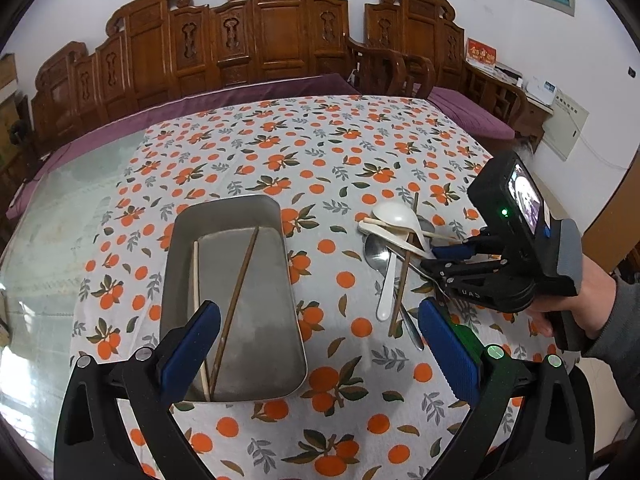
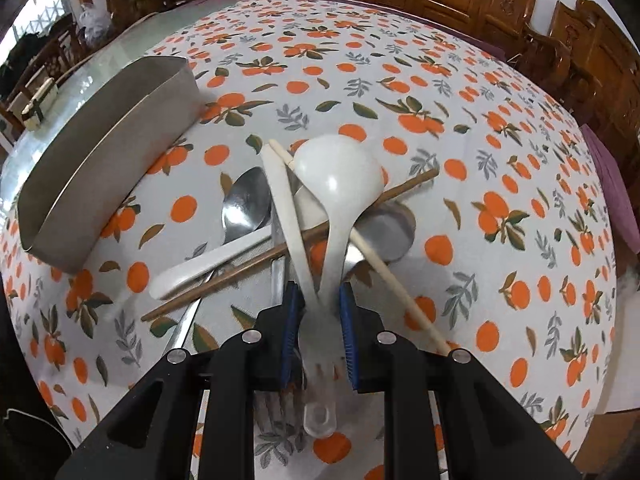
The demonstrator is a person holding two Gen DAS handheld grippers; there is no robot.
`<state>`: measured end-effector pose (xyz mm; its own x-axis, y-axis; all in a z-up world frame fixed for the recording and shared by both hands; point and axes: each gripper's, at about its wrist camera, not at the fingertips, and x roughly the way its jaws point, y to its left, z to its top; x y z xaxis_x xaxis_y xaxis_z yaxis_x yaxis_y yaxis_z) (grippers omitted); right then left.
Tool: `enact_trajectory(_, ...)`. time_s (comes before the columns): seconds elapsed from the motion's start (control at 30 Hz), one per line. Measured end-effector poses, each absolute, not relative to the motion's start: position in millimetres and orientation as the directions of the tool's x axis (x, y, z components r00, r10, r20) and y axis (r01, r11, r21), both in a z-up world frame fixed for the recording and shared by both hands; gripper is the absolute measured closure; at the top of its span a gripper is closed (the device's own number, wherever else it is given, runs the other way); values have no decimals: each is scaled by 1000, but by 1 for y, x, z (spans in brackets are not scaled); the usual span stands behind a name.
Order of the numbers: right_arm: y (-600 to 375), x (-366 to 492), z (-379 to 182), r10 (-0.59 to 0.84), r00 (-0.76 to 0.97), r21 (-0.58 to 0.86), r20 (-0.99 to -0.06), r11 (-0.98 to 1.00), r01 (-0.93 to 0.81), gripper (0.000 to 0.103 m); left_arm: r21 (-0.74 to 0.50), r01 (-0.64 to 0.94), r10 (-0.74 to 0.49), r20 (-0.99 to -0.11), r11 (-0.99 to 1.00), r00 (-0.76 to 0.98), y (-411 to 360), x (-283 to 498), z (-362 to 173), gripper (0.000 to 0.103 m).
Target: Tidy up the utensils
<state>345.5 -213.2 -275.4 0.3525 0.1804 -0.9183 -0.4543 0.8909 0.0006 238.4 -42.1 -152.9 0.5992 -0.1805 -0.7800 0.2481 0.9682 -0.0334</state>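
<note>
Currently: right gripper (image 2: 319, 316) at utensil pile (image 2: 304, 216), jaws nearly closed round white ladle (image 2: 340, 176) handle; contact unclear. Ladle long axis straight ahead of gripper, bowl at far end. Left gripper (image 1: 320, 348) wide open, holding nothing, over metal tray (image 1: 232, 300) w/ two chopsticks (image 1: 236, 304).

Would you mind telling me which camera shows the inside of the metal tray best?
The left wrist view: it looks down into the metal tray, showing a dark chopstick and a pale chopstick inside. The right wrist view shows only its outer wall.
</note>
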Motion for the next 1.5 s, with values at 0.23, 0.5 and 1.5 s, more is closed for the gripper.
enact_trajectory(0.23,-222,334,-268,196,357,26,-913,903,-429,90,-37,249,-184,-780,968,598,-42,238,-154,8)
enact_trajectory(0.5,-235,322,-246,280,367,113,-887,903,-415,91,-27,264,-185,-785,964,591,-51,237,-155,8)
enact_trajectory(1.5,-234,313,-248,295,354,89,-887,863,-497,101,-14,277,-176,-801,961,573,-60,232,-160,8)
